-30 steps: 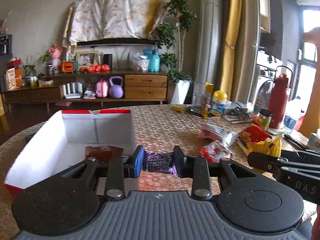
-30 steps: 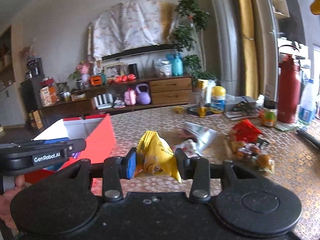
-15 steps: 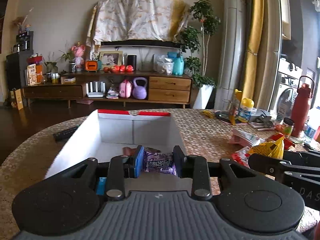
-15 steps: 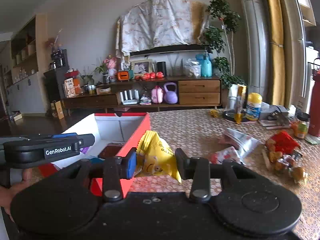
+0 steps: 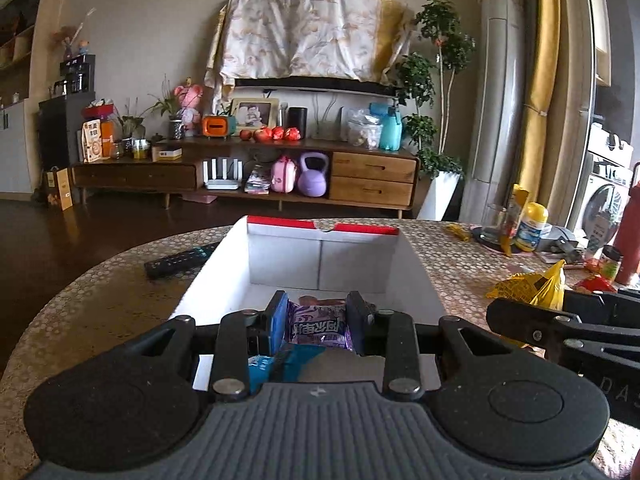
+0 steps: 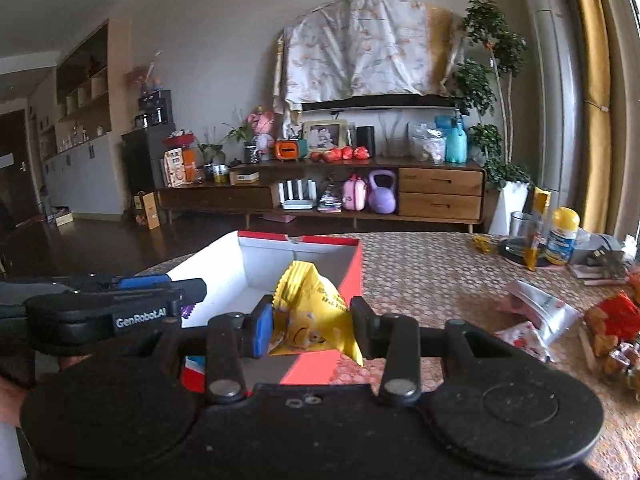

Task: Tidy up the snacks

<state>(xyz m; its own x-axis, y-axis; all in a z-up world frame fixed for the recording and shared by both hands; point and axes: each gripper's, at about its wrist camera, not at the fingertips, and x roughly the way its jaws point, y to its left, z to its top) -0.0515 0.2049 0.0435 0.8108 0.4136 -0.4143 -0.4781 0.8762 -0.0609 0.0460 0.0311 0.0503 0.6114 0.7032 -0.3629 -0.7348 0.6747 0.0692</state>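
1. Left hand-held gripper (image 5: 317, 322): fingers pinch a purple snack packet (image 5: 318, 326), a crinkled foil wrapper with white lettering, its long axis crosswise between the pads.
2. Box (image 5: 416, 270): an open cardboard carton, white inside and red outside, long axis running away from the camera. The purple packet hangs over its near end, so the drop lies straight down.
3. Right hand-held gripper (image 6: 312, 326): fingers pinch a yellow snack bag (image 6: 314, 312), puffy and glossy, its peak upward. It sits above the box's right wall (image 6: 352, 276); the interior lies to its left.
4. The left tool seems the better placed to release first.
5. Surface (image 6: 436, 264): patterned cloth, with loose snack packets (image 6: 536, 312) well to the right.
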